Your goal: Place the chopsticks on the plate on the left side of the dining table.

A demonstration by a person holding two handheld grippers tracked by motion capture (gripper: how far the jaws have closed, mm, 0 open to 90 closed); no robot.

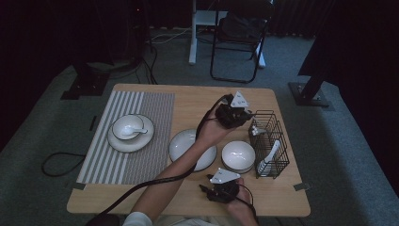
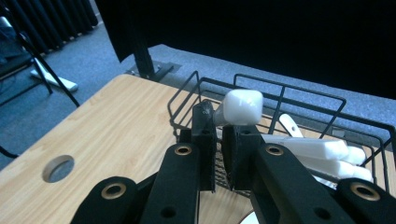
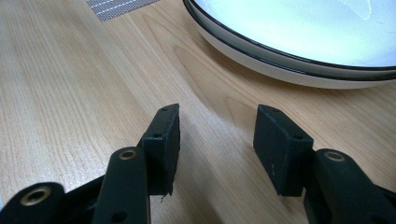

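A black wire basket [image 1: 273, 123] stands at the table's right side with several white spoons [image 1: 269, 157] lying in it. My left gripper [image 1: 250, 124] reaches over its near-left corner. In the left gripper view the left gripper [image 2: 218, 135] is shut on the handle of a white spoon [image 2: 242, 107], whose end sticks up above the basket [image 2: 299, 91]. My right gripper [image 1: 206, 189] rests low at the table's front edge. Its jaws [image 3: 217, 133] stand open over bare wood with nothing between them, facing a white black-rimmed plate [image 3: 299, 32].
A white plate [image 1: 184, 145] and a white bowl [image 1: 238, 155] sit mid-table. On the striped placemat [image 1: 155, 117] at the left, a plate [image 1: 136, 141] carries a bowl with a spoon [image 1: 132, 131]. A chair [image 1: 237, 33] stands beyond the table.
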